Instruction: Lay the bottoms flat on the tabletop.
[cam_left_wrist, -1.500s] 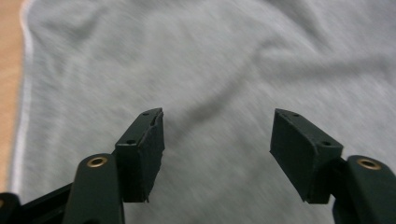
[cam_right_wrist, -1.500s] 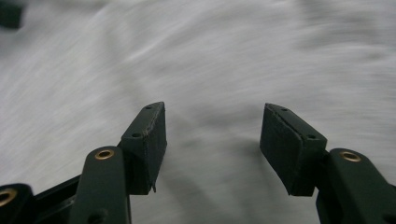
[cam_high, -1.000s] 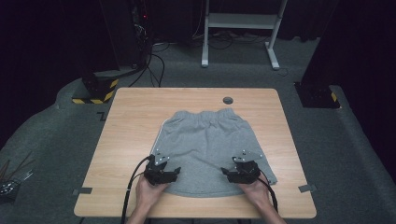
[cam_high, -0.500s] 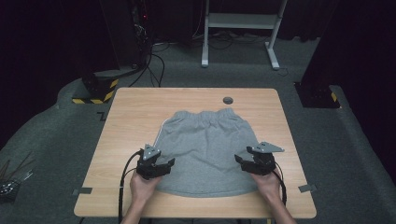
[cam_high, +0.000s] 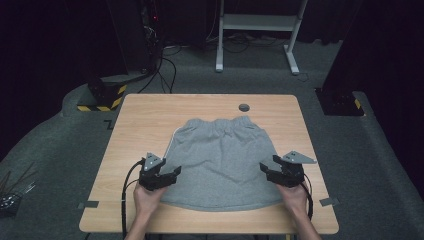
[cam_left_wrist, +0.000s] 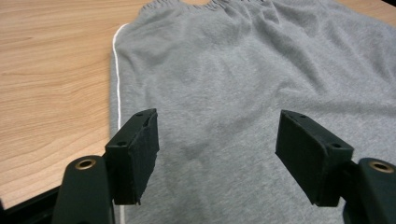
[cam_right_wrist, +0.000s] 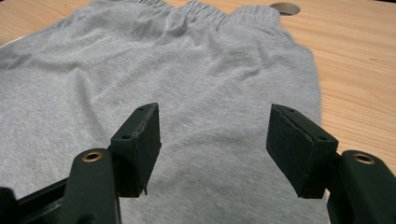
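High view: grey shorts (cam_high: 222, 162) flat mid-table, left gripper (cam_high: 169, 175) and right gripper (cam_high: 268, 169) spread wide over side edges — pre-grasp, next lower and pinch fabric.

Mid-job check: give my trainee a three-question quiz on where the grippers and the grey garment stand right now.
1. True or false: the left gripper is shut on the grey cotton shorts.
2. Which end of the shorts lies farther from the person: A) the elastic waistband, B) the hem?
3. Fill in: the small round grey disc sits in the light wooden table just beyond the ____.

Key
1. False: its jaws stand wide apart over the cloth, as do those of the right gripper.
2. A.
3. Waistband.
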